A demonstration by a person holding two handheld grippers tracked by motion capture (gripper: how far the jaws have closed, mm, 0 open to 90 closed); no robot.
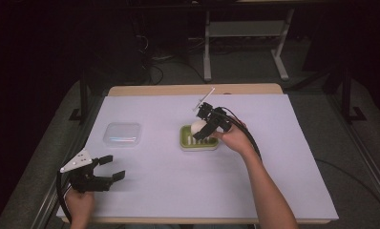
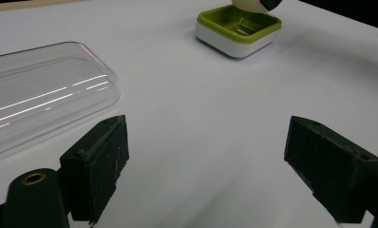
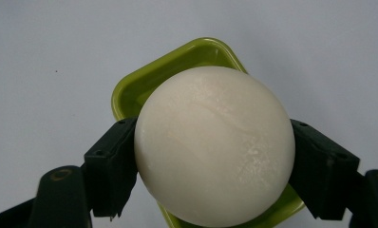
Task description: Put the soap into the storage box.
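Soap (image 3: pixel 214 145), a round white bar, sits clamped between the right gripper (image 1: pixel 203 129) jaws, held just above the green soap dish (image 1: pixel 185 141) mid-table. Left gripper (image 1: pixel 112 168) rests near the table's front left edge, jaws wide apart, holding nothing. Clear plastic lid (image 1: pixel 122 134) lies left of the dish, well apart.

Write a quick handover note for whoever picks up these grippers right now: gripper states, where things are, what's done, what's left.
Right hand-held gripper: shut on the round white soap, held over the green soap dish.
Left hand-held gripper: open, holding nothing, near the table's front left edge.
Clear plastic lid: flat on the white table cover, left of the dish.
Done: soap gripped and brought above the dish.
Left, probably: seat the soap in the dish, release, maybe fit the lid.
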